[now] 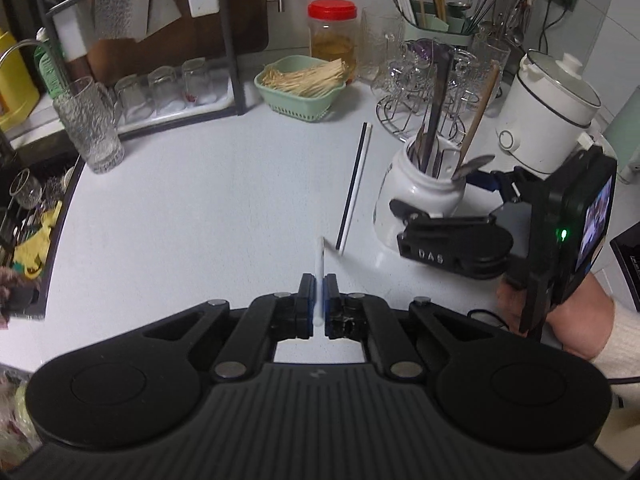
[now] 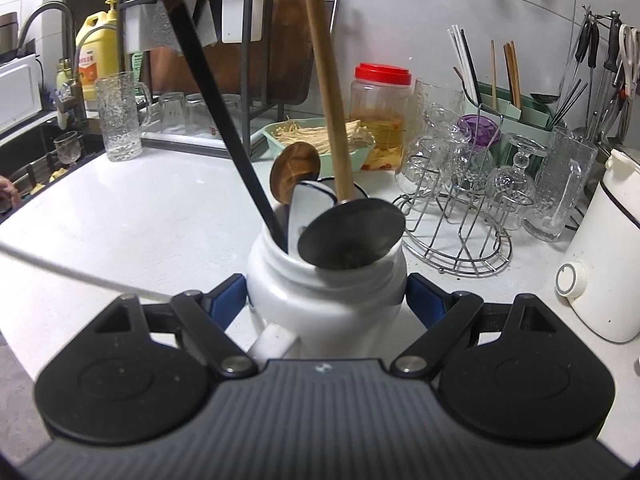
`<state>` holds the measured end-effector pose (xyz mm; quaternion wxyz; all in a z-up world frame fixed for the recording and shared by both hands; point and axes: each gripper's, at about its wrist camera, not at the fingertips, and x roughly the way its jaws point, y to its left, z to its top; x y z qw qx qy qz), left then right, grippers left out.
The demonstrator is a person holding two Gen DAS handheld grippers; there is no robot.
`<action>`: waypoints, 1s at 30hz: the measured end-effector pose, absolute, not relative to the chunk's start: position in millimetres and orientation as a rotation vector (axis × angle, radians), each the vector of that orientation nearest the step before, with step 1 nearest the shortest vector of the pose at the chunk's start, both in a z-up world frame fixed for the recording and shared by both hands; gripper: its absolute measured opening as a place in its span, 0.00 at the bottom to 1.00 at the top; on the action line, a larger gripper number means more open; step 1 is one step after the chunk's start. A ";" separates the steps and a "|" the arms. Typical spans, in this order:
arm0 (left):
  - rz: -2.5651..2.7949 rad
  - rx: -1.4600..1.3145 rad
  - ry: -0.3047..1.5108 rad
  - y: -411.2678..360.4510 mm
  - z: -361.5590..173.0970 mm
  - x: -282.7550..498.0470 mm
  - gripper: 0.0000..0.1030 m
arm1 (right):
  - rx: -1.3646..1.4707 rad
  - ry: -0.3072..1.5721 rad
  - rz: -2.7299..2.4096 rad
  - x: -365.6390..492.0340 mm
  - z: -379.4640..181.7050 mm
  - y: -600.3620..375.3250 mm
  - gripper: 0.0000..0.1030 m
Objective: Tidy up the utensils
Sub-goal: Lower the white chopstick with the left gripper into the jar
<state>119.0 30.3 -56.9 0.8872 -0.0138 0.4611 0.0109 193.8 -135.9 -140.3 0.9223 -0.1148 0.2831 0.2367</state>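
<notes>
My left gripper (image 1: 319, 286) is shut on a white chopstick (image 1: 319, 272), which points forward over the counter. A black-and-white pair of chopsticks (image 1: 355, 186) lies on the white counter (image 1: 200, 208) ahead and right of it. A white ceramic jar (image 1: 422, 190) holds a metal spoon, wooden spoons and dark utensils. My right gripper (image 2: 326, 298) is shut on that jar (image 2: 326, 292) with its blue pads on both sides. A metal spoon bowl (image 2: 352, 236) rests on the jar's rim. The right gripper also shows in the left wrist view (image 1: 452, 236).
A green basket of wooden sticks (image 1: 302, 80) and a red-lidded jar (image 1: 332, 36) stand at the back. A wire glass rack (image 1: 432, 92), a green utensil caddy (image 1: 436, 20) and a white cooker (image 1: 548, 108) are on the right. A glass mug (image 1: 90, 124) and a sink (image 1: 24, 216) are on the left.
</notes>
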 end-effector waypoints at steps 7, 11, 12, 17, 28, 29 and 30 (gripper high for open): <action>-0.044 0.012 0.933 44.6 -39.7 140.0 0.05 | -0.235 0.590 0.474 189.8 -140.1 -125.3 0.86; -0.066 0.014 0.910 49.6 -36.4 150.2 0.05 | -0.230 0.594 0.457 189.1 -140.1 -122.1 0.86; -0.070 0.012 0.904 50.4 -35.8 152.1 0.05 | -0.229 0.596 0.452 189.2 -139.9 -121.5 0.86; -0.089 -0.010 0.874 56.6 -29.9 160.1 0.05 | -0.230 0.599 0.439 189.0 -140.0 -118.8 0.86; -0.107 -0.039 0.808 57.2 -7.5 172.8 0.05 | -0.236 0.598 0.452 189.6 -140.3 -120.1 0.86; -0.110 -0.039 0.802 56.8 -3.5 173.7 0.05 | -0.237 0.598 0.455 189.6 -140.3 -120.2 0.86; -0.112 -0.039 0.793 56.6 1.3 174.6 0.05 | -0.238 0.597 0.459 189.6 -140.3 -120.3 0.86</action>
